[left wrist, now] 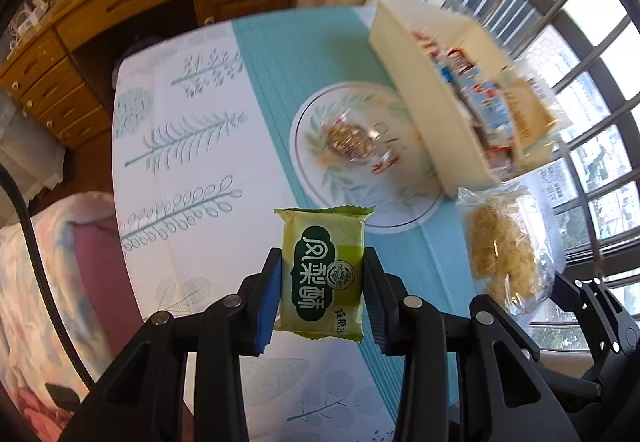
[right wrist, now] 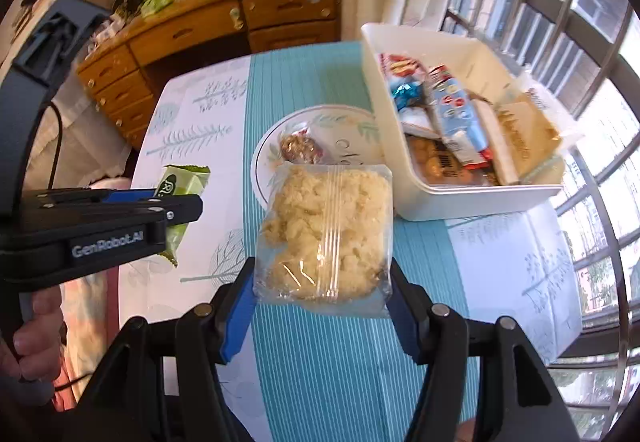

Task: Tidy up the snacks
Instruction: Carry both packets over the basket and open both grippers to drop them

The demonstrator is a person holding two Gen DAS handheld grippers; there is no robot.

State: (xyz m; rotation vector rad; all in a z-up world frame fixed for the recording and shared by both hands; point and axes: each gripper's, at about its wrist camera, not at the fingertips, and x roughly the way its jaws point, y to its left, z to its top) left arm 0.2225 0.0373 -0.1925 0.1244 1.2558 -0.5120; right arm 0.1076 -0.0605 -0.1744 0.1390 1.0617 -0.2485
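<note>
My left gripper (left wrist: 322,274) is shut on a green pineapple-cake packet (left wrist: 324,274) and holds it above the table; it also shows in the right wrist view (right wrist: 176,198). My right gripper (right wrist: 322,282) is shut on a clear bag of pale crumbly pastry (right wrist: 324,234), held above the table near the plate; the bag also shows in the left wrist view (left wrist: 504,246). A floral plate (right wrist: 264,158) holds a clear-wrapped nut candy (right wrist: 298,148). A white bin (right wrist: 460,194) behind it holds several wrapped snacks (right wrist: 452,118).
The table (right wrist: 320,342) has a white leaf-print cloth with a teal striped runner. A wooden desk with drawers (right wrist: 224,26) stands beyond the far edge. Barred windows (right wrist: 560,22) are on the right. A bed with floral bedding (left wrist: 44,282) lies on the left.
</note>
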